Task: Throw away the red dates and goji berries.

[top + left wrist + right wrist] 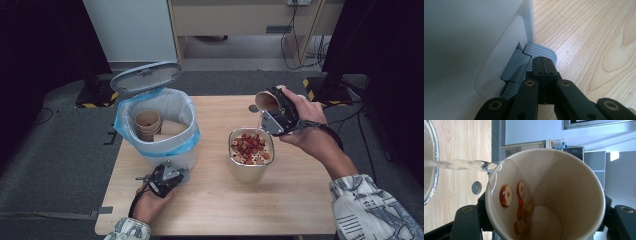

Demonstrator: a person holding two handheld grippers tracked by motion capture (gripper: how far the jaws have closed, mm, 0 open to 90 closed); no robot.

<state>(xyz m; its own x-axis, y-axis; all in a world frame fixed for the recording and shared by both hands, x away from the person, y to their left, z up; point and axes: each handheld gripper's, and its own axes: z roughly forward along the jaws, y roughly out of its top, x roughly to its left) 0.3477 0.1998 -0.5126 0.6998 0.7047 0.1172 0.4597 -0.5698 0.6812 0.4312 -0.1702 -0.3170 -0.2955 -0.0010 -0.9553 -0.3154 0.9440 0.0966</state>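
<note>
A paper cup [266, 100] is tipped on its side over a metal container [250, 171], with my right gripper [272, 111] shut on it. A thin stream of liquid [259, 125] runs from the cup into the container, which holds red fruit slices [250, 146]. In the right gripper view, a few slices [506, 195] cling inside the cup [574, 185] and the stream [461, 165] leaves its lip. My left gripper [179, 176] is shut, its tips resting on the grey pedal [544, 51] of a white bin [175, 155]. The bin's lid [145, 76] stands open.
The bin has a blue liner and holds stacked paper cups [148, 124]. The wooden table [215, 205] has bare room at the front and right. A small round grommet [476, 187] sits in the tabletop behind the container. Dark floor surrounds the table.
</note>
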